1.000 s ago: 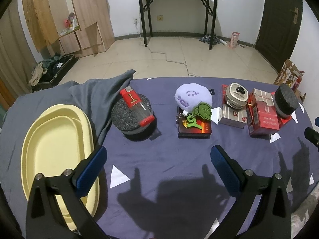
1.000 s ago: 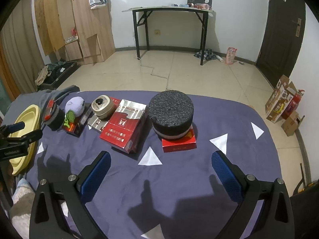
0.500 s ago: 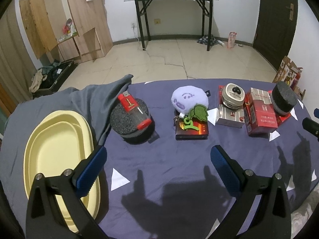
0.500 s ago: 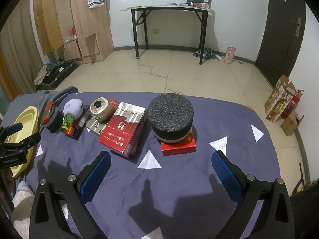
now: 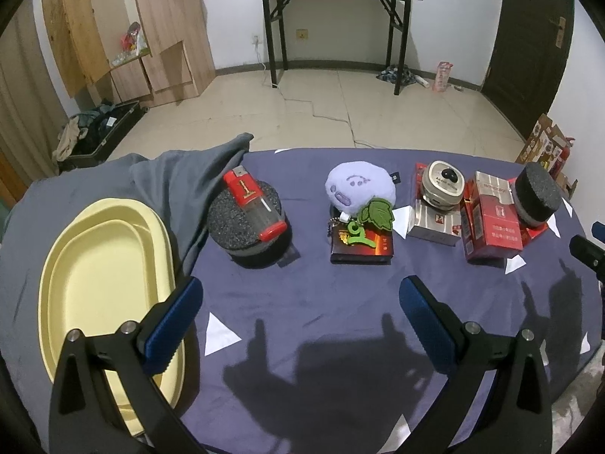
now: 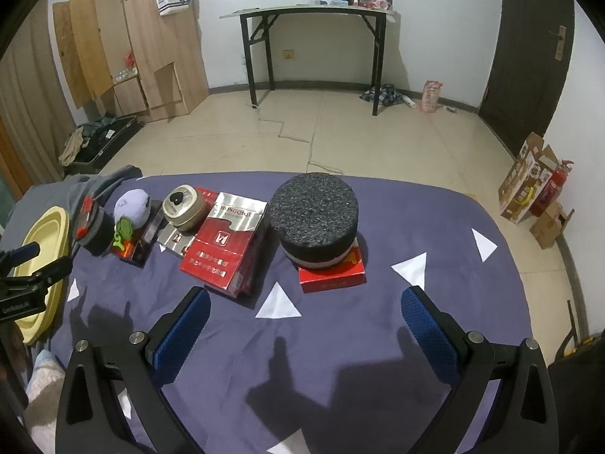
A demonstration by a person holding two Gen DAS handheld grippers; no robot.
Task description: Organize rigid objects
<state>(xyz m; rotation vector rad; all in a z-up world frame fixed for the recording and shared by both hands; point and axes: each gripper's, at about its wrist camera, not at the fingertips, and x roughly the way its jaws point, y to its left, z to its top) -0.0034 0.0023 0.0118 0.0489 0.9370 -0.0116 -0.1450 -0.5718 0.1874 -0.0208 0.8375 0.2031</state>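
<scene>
On the purple cloth, a red lighter lies on a black foam disc. A purple plush and green leaf charm sit on a dark box. A round tin rests on a silver box, beside a red carton. A second black foam disc sits on a red box. My left gripper is open and empty, above the cloth near the yellow tray. My right gripper is open and empty, in front of the foam disc.
A grey cloth lies bunched at the table's back left, partly under the tray. White triangles mark the purple cloth. The left gripper shows at the left edge of the right wrist view. Beyond the table are bare floor and a black desk.
Both grippers have drawn back and up slightly, so the objects look a little smaller and farther. Both stay open. No object has moved.
</scene>
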